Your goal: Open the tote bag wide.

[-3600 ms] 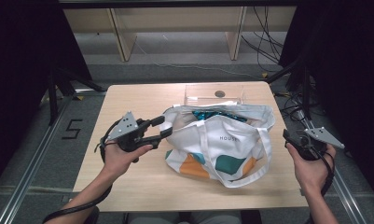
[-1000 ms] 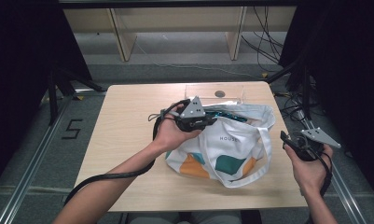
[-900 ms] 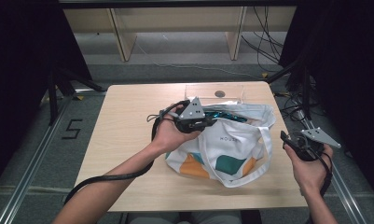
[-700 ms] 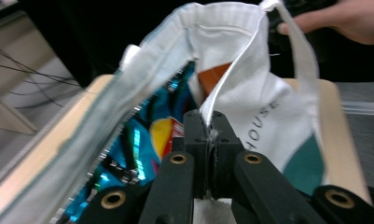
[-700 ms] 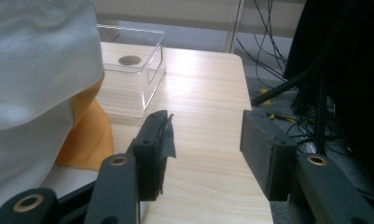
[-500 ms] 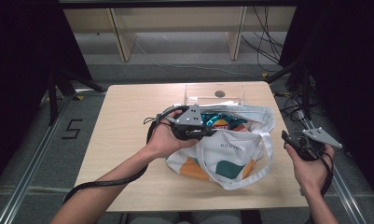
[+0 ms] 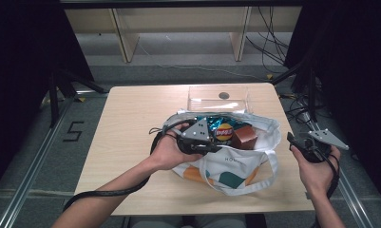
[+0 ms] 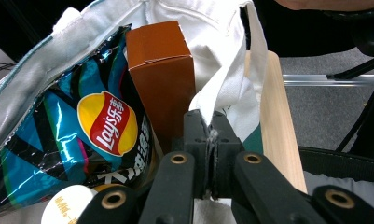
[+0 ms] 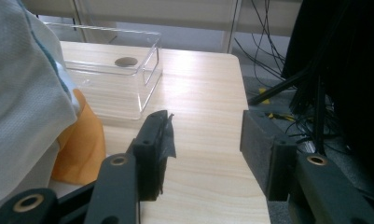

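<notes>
- Left claw: matte black jaws pressed together, pinching a fold of the tote bag's white woven rim. In the high view this claw sits at the bag mouth, with a grey three-cornered plate on top.
- Right claw: jaws stand apart with nothing between them; one pad carries a ragged black lining. In the high view it is held at the worktop's right edge, well apart from the bag.
- Tote bag: soft cloth, white with orange and teal patches, lying slumped on the worktop with its mouth pulled open and a strap looped along the near side.
- Round white lid: flat disc at the bottom edge of the left gripper view, just beside the chip packet.
- Chip packet: glossy crinkled foil, teal and black, with a red-and-yellow round logo; inside the bag.
- Brown box: smooth card, rectangular, sharp-edged, standing upright against the packet.
- Clear tray: rigid transparent plastic, rectangular, behind the bag; a small dark disc lies in it.
- Worktop: pale wood grain.
</notes>
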